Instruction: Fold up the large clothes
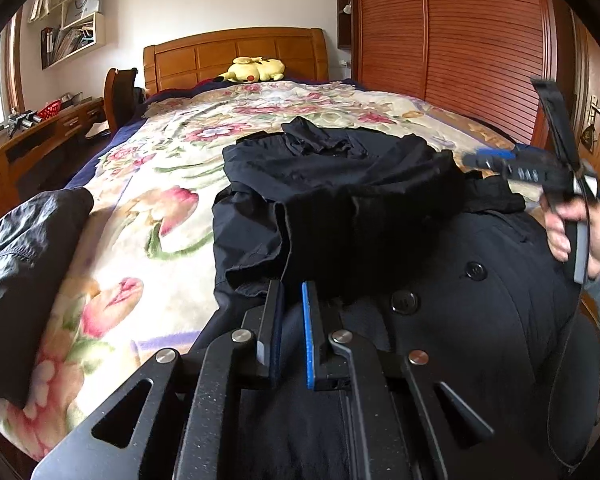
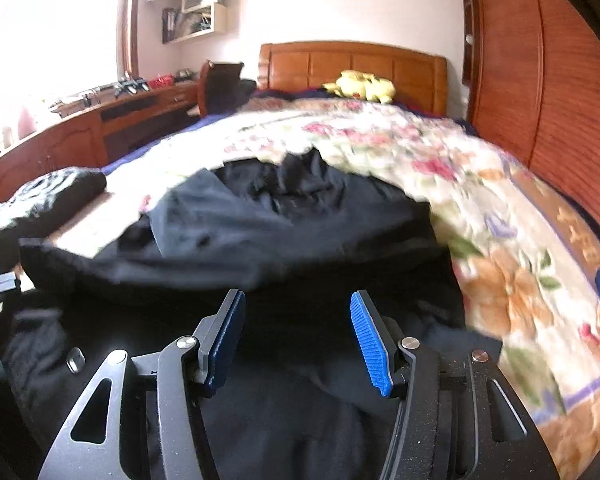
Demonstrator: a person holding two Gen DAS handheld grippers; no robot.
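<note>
A large black coat with round buttons lies spread on the bed's near end, its upper part bunched in dark folds. In the right wrist view the same coat fills the middle. My left gripper hovers low over the coat, its jaws nearly together, and I see no cloth pinched between them. My right gripper is open above the coat with nothing between its fingers. In the left wrist view a hand holds it at the right, its blue pads over the coat's far side.
A floral blanket covers the bed. A second dark, shiny jacket lies at the near left corner. A yellow plush toy rests by the headboard. A wooden wardrobe stands at the right, a desk and chair at the left.
</note>
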